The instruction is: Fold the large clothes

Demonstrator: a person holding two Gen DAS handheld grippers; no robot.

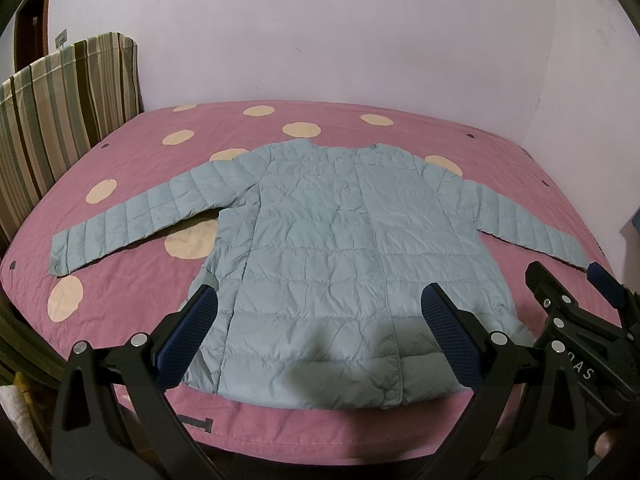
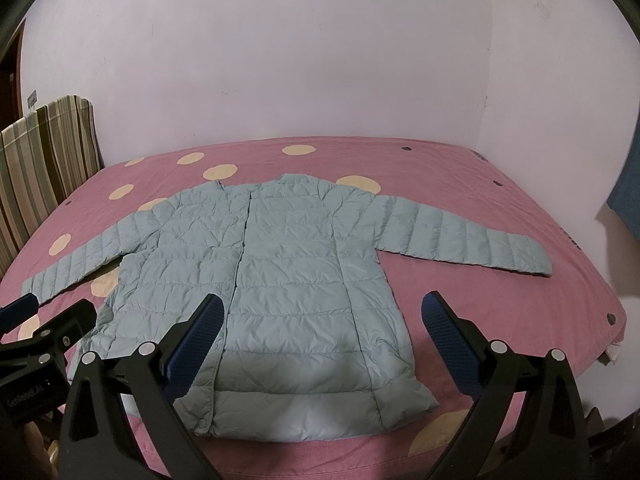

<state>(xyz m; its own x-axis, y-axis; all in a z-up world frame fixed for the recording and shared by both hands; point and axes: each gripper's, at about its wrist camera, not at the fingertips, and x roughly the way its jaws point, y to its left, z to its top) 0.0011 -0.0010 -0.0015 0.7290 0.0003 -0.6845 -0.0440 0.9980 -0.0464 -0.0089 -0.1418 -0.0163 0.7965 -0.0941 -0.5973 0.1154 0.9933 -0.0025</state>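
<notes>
1. My left tongs (image 1: 320,312) and right tongs (image 2: 324,312) both gape wide, holding nothing, above the hem.
2. The jacket (image 1: 340,232) lies flat, front up, sleeves spread toward 9 and 3 o'clock; my tongs hide its lower corners.
3. Pink spotted bedspread (image 1: 132,288) beneath; striped cushion (image 1: 60,112) at 10 o'clock; plain wall (image 1: 320,32) at 12.

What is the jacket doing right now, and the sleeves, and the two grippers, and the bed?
Jacket: spread flat on the bed, front up, snapped shut, not folded yet.
Left sleeve: stretched out flat to the side.
Right sleeve: stretched out flat to the side.
Left gripper: open, above the jacket's hem, holding nothing.
Right gripper: open, above the hem, holding nothing.
Bed cover: pink with cream dots, lying smooth.
</notes>
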